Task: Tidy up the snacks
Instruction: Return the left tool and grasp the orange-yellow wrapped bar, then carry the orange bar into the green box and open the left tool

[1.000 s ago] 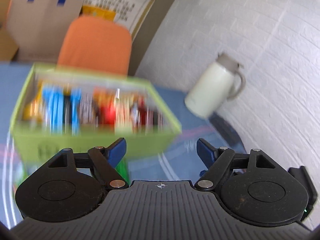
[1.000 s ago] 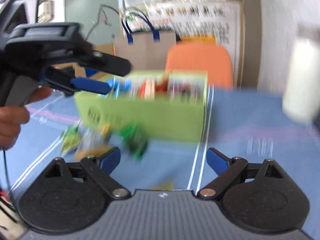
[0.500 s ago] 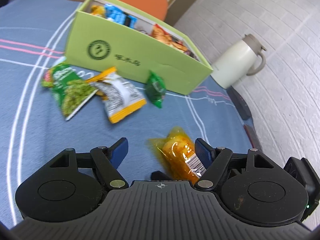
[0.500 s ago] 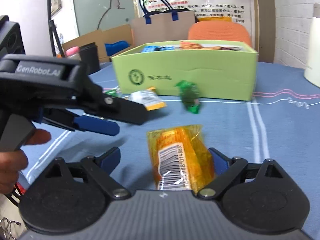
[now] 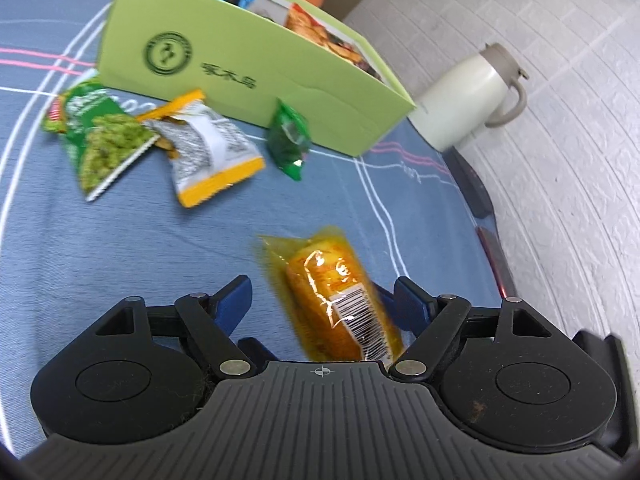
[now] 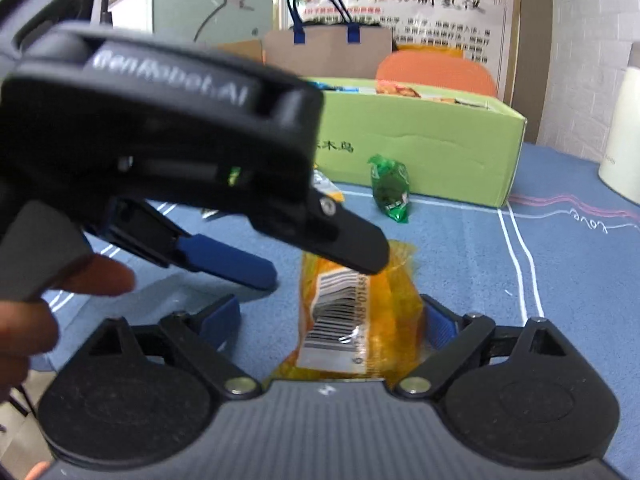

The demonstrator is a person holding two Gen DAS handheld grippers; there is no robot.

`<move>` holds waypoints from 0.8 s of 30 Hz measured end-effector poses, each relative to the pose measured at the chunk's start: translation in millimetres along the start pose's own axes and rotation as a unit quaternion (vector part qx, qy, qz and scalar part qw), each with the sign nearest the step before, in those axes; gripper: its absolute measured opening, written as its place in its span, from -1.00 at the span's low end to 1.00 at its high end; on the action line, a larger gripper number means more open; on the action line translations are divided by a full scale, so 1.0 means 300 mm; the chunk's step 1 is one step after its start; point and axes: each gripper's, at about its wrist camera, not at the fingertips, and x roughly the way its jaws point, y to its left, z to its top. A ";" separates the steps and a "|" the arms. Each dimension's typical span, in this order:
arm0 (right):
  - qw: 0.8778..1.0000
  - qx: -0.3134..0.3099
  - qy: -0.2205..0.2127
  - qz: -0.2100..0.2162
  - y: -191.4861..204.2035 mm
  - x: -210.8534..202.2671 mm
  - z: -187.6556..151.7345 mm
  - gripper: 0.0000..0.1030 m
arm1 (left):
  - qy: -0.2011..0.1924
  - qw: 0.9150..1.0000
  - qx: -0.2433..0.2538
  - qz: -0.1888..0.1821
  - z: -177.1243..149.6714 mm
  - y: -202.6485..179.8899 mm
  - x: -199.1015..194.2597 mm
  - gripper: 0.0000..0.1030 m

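An orange snack packet [image 5: 332, 292] with a barcode lies on the blue tablecloth. It sits between the fingers of my left gripper [image 5: 320, 288], nearer the right finger; the jaws are opening and no pad presses on it. In the right wrist view the same orange packet [image 6: 360, 320] lies between the fingers of my right gripper [image 6: 332, 308], which is open. My left gripper [image 6: 326, 270] reaches in over the packet's far end. The green snack box [image 5: 256, 80] holds several packets. In front of it lie a small green packet [image 5: 290, 140], a white-and-yellow packet [image 5: 208, 148] and a green pea packet [image 5: 104, 136].
A white thermos jug [image 5: 468, 96] stands right of the box, near the brick wall. An orange chair [image 6: 432, 68] and a brown paper bag [image 6: 328, 52] are behind the table. A person's hand [image 6: 24, 320] holds the left gripper at the left edge.
Both grippers came down toward the cloth. The orange packet, out of sight a second ago, now lies between both pairs of fingers. The left gripper moved in over the packet.
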 end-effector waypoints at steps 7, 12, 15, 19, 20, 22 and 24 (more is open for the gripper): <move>1.000 -0.026 -0.004 0.007 0.018 0.009 -0.008 0.65 | 0.003 1.000 0.024 0.009 -0.008 -0.042 0.034 0.14; 1.000 -0.008 0.000 0.025 0.024 -0.022 -0.001 0.28 | -0.001 0.998 0.057 0.031 -0.042 -0.069 0.026 -0.39; 0.999 0.005 -0.010 0.033 0.018 -0.053 0.025 0.28 | -0.008 0.998 0.054 0.025 -0.037 -0.080 -0.002 -0.50; 0.998 -0.013 -0.048 0.025 0.018 -0.083 0.134 0.32 | -0.045 0.996 0.072 0.011 0.032 -0.132 -0.065 -0.50; 0.998 -0.021 -0.058 0.024 0.015 -0.080 0.172 0.32 | -0.055 0.995 0.077 0.009 0.062 -0.144 -0.077 -0.50; 0.996 -0.039 -0.075 0.025 0.002 -0.053 0.264 0.33 | -0.076 0.994 0.083 0.007 0.155 -0.164 -0.092 -0.49; 0.994 -0.056 -0.089 0.029 -0.019 0.002 0.369 0.38 | -0.096 0.992 0.086 0.005 0.265 -0.168 -0.101 -0.49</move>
